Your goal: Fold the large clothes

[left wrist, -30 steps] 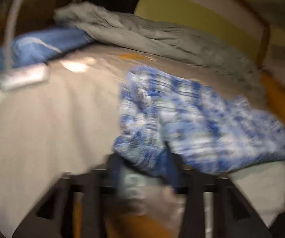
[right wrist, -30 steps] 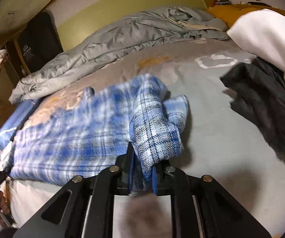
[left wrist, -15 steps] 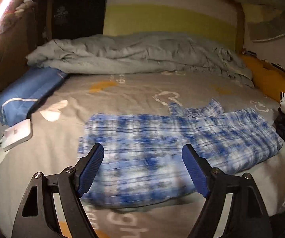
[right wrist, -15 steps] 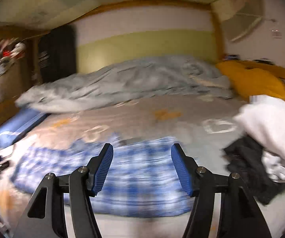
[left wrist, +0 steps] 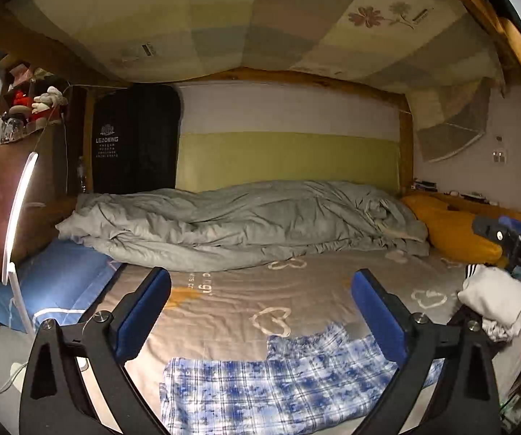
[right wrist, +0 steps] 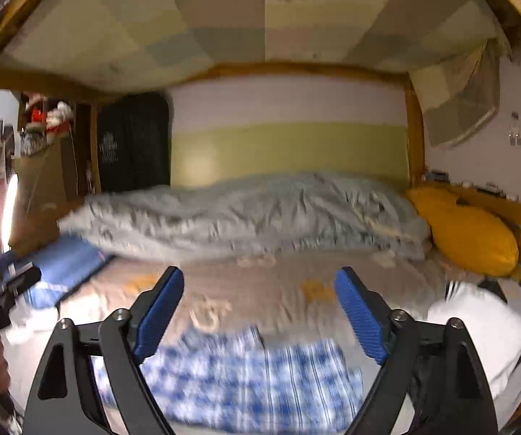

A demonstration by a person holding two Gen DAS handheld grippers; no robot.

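Note:
A blue-and-white plaid garment (left wrist: 278, 380) lies folded flat on the grey bed sheet (left wrist: 231, 297), low in the left wrist view; it shows blurred in the right wrist view (right wrist: 253, 377). My left gripper (left wrist: 260, 315) hangs well above it, its jaws still opening, with nothing between the blue pads (left wrist: 144, 315). My right gripper (right wrist: 258, 311) is also raised over the garment, jaws opening and empty. The right gripper (left wrist: 514, 243) appears at the right edge of the left wrist view, with a hand below it.
A rumpled grey duvet (left wrist: 242, 224) lies across the far side of the bed. A blue pillow (left wrist: 61, 282) and a lit lamp (left wrist: 17, 224) are at the left. A yellow pillow (left wrist: 452, 228), white clothes (left wrist: 492, 301) and dark clothes are at the right. A bunk underside hangs overhead.
Both grippers let go of the plaid garment, opened wide and rose above the bed. The garment now lies flat on the sheet.

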